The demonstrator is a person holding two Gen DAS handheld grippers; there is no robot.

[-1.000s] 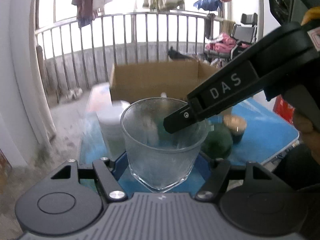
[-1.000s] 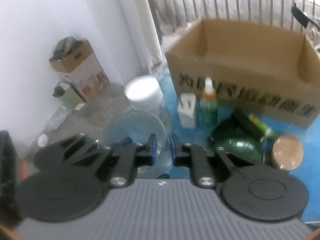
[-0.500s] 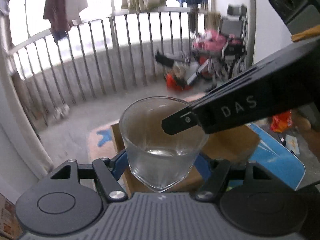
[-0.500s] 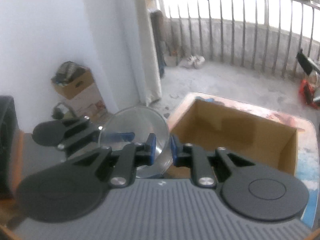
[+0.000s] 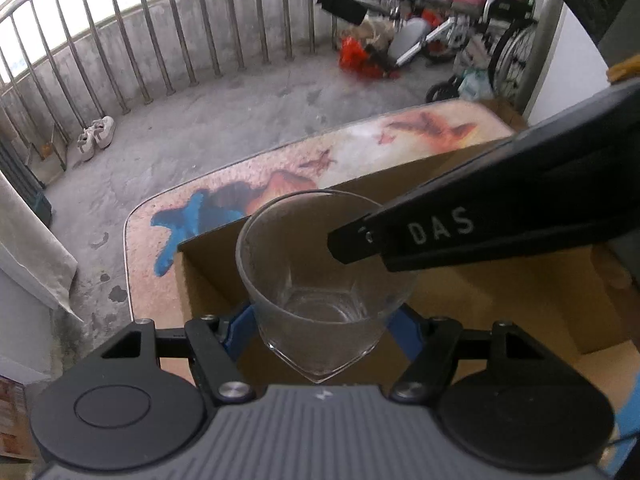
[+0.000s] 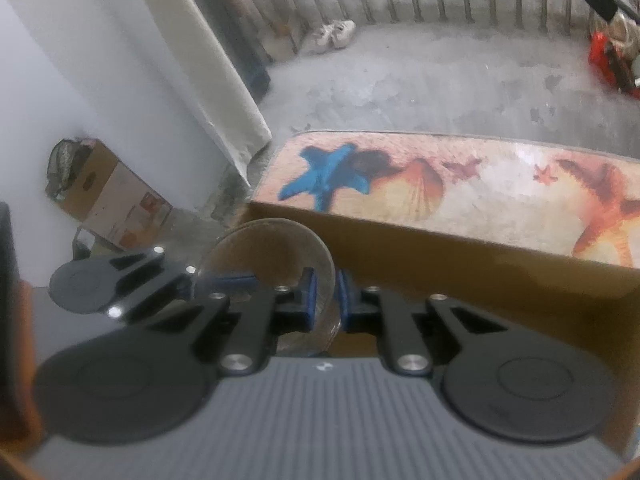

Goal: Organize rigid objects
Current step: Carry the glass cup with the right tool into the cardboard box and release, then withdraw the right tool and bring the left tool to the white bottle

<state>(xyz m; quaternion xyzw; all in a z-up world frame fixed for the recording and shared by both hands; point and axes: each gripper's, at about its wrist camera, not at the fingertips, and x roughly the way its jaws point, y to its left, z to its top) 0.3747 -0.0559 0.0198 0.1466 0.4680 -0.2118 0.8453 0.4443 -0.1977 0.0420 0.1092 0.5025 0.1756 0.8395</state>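
Note:
A clear glass tumbler [image 5: 320, 280] hangs over the open cardboard box [image 5: 208, 284], held by both grippers. My left gripper [image 5: 324, 320] is shut on the glass's lower body, one blue pad on each side. From the right, a black finger [image 5: 420, 236] of my right gripper reaches over the rim into the glass. In the right wrist view, my right gripper [image 6: 325, 300] is closing, its blue pads pinching the wall of the glass [image 6: 272, 248]. The left gripper's body [image 6: 100, 284] shows beyond it. The box [image 6: 440, 264] looks empty where its inside shows.
The box stands on a table with a seashell and starfish print [image 5: 280, 168] whose far edge lies just past it. Beyond are a concrete balcony floor, a metal railing [image 5: 180, 40], white shoes [image 5: 96, 136], a wheelchair [image 5: 480, 20] and a floor carton [image 6: 104, 196].
Both grippers have carried the glass away from the cluttered blue part of the table to above the cardboard box. The views now look down into the box and past the table's far edge.

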